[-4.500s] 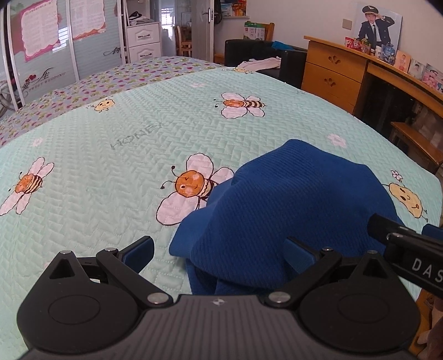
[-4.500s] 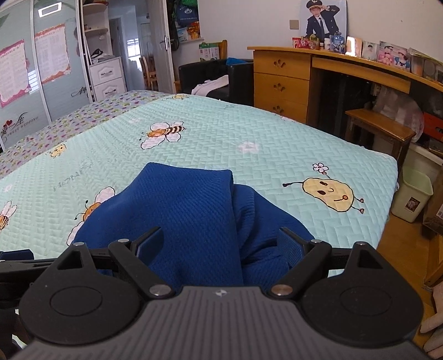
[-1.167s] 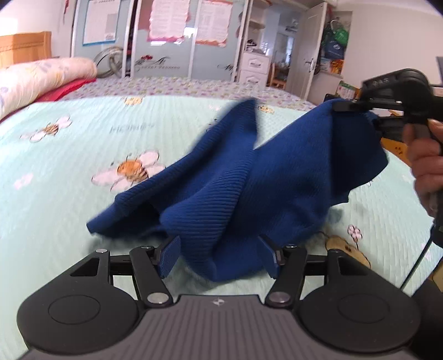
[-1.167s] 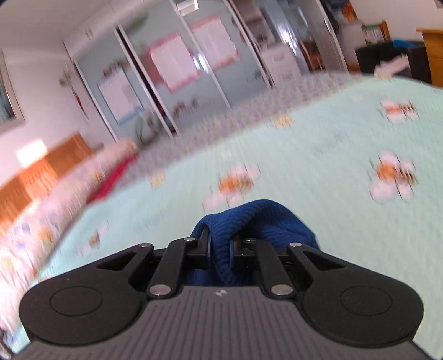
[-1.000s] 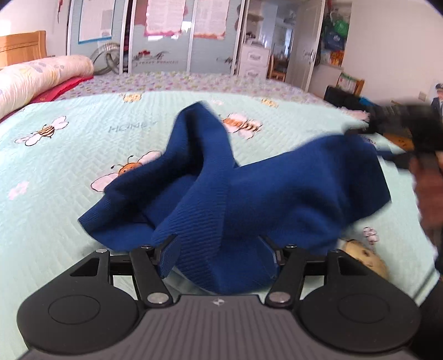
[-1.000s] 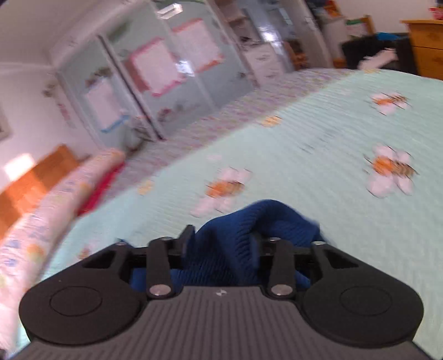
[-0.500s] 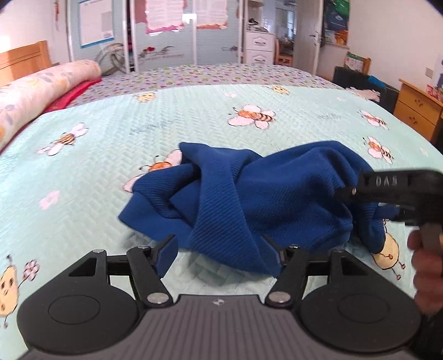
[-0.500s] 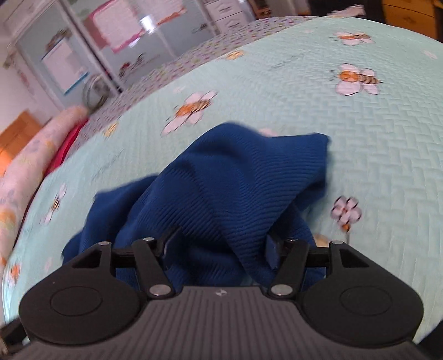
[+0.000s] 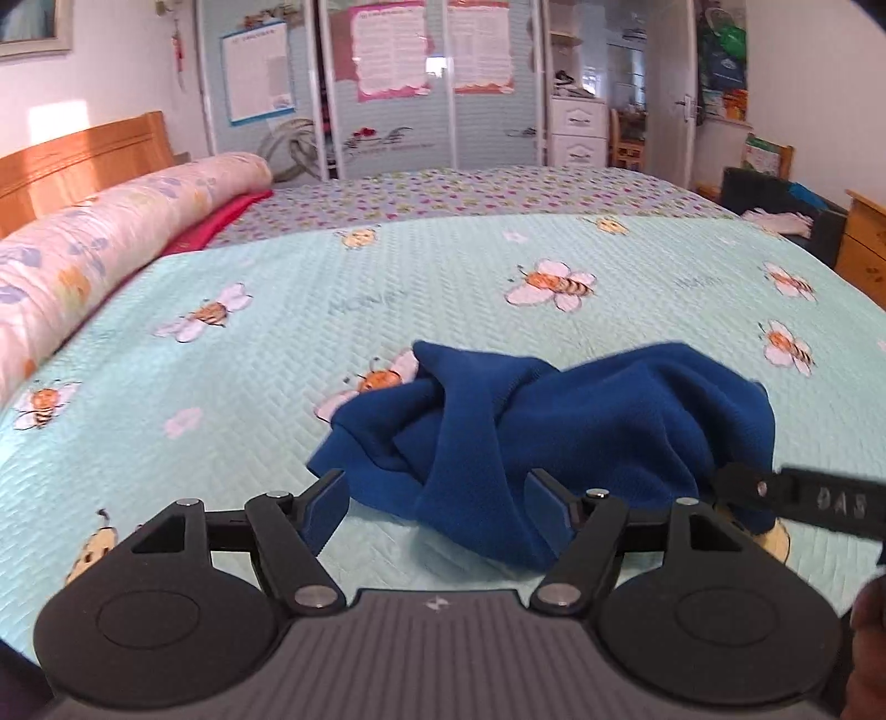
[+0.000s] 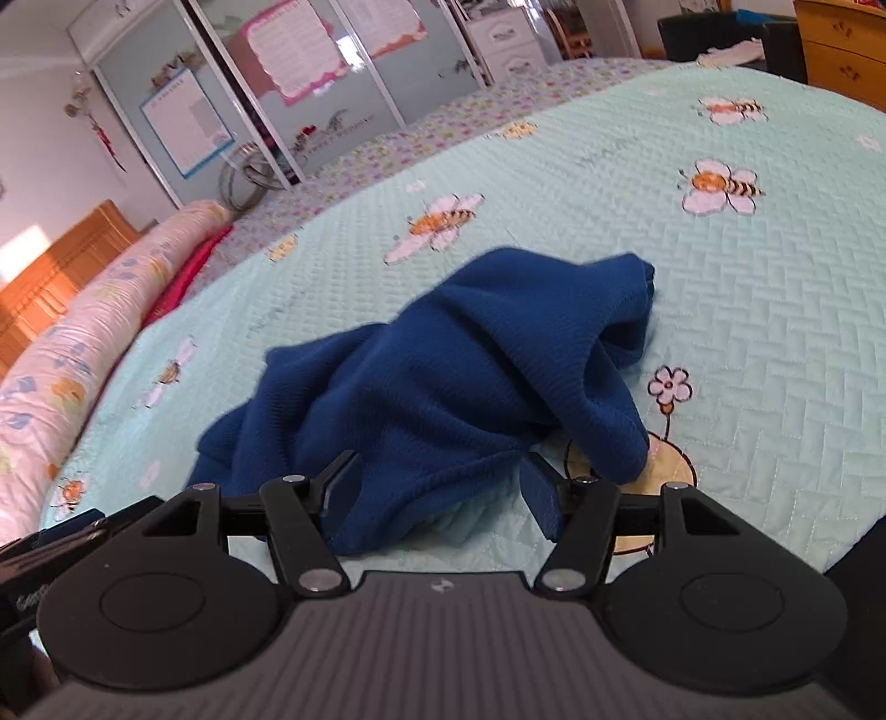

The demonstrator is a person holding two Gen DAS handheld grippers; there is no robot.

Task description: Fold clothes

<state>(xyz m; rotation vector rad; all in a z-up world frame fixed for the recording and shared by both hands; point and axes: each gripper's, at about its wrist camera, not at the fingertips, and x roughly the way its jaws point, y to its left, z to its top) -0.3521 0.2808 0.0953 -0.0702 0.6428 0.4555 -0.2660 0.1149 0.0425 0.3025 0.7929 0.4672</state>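
Note:
A dark blue knit garment (image 9: pixel 554 432) lies crumpled in a heap on the mint green bee-print bedspread (image 9: pixel 277 343). It also shows in the right wrist view (image 10: pixel 443 376). My left gripper (image 9: pixel 437 507) is open, its near edge of cloth between the spread fingers but not clamped. My right gripper (image 10: pixel 437 487) is open too, with a fold of the garment lying between its fingers. The right gripper's side shows at the right of the left wrist view (image 9: pixel 803 498).
A rolled floral quilt (image 9: pixel 99 243) and wooden headboard (image 9: pixel 77 160) lie at the left. Sliding wardrobe doors (image 9: pixel 387 88) stand behind the bed. A wooden dresser (image 10: pixel 841 50) and a black chair (image 9: pixel 775 210) stand at the right.
The garment was lifted and swung through the air, then dropped in a heap on the bed. My right gripper opened and let it go. Both grippers have pulled back slightly.

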